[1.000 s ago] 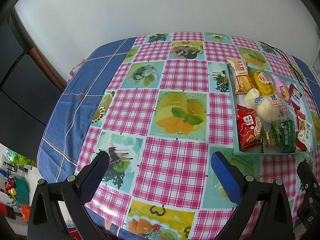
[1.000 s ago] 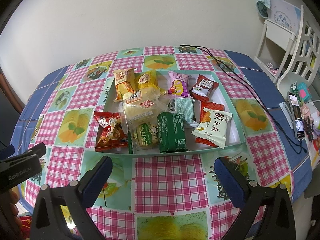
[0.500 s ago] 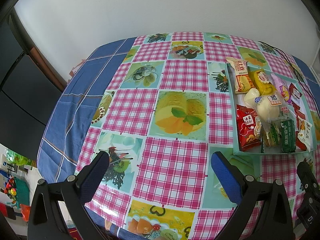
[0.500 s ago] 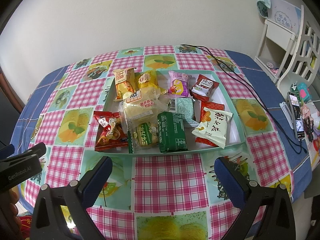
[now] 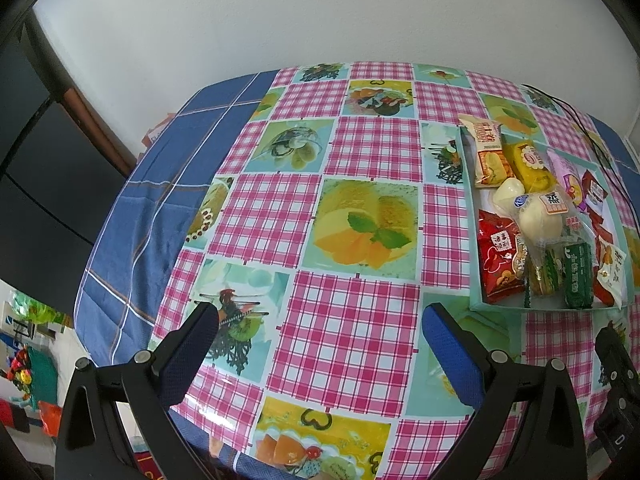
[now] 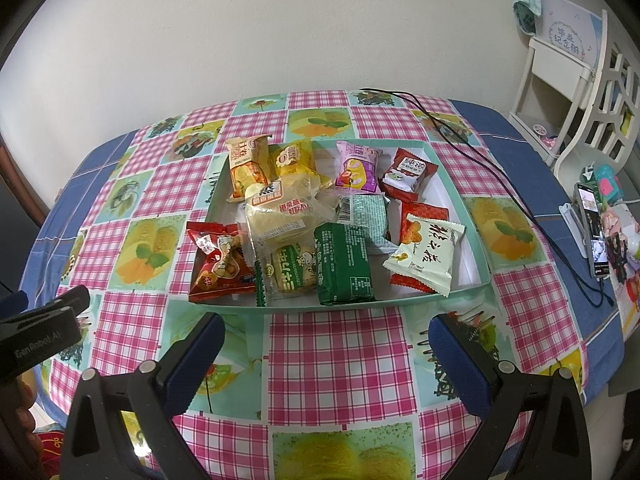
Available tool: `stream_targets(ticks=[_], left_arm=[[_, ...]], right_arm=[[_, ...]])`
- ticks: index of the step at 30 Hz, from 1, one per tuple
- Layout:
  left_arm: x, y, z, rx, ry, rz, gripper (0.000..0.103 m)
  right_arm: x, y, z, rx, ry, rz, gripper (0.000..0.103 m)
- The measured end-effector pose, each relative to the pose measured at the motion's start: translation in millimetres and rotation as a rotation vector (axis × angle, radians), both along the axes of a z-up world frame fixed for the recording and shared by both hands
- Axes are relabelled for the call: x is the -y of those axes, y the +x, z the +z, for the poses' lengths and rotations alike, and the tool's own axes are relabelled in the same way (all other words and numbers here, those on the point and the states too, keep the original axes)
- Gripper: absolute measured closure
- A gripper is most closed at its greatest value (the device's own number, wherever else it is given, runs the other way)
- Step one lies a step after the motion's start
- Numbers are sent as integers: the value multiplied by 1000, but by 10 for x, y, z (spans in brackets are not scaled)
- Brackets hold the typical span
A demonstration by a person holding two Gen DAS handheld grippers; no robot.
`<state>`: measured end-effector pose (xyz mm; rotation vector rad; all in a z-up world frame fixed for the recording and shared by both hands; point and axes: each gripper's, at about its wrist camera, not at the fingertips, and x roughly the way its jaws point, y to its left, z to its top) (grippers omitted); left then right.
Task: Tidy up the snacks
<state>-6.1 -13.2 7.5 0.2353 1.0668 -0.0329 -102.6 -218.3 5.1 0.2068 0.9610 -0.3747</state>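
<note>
A shallow teal tray (image 6: pixel 460 204) holds several snack packets: a red one (image 6: pixel 220 264), a green one (image 6: pixel 346 264), a white one (image 6: pixel 424 258), a clear bun bag (image 6: pixel 280 216) and others behind. My right gripper (image 6: pixel 326 334) is open and empty, just in front of the tray's near wall. In the left wrist view the tray (image 5: pixel 472 216) lies at the right. My left gripper (image 5: pixel 320 320) is open and empty over the bare tablecloth, left of the tray.
The table (image 5: pixel 360 152) has a pink plaid and fruit-print cloth over a blue one. A black cable (image 6: pixel 472 148) runs across the far right. A phone (image 6: pixel 592 224) and small items lie at the right edge, by a white chair (image 6: pixel 580 80).
</note>
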Motion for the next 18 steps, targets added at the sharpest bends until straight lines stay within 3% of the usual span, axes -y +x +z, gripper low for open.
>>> stream_targets(ticks=[18], left_arm=[[24,-21,63,28,-6,-15,2]], right_arm=[[18,-6,-13,-4,4,-5,0]])
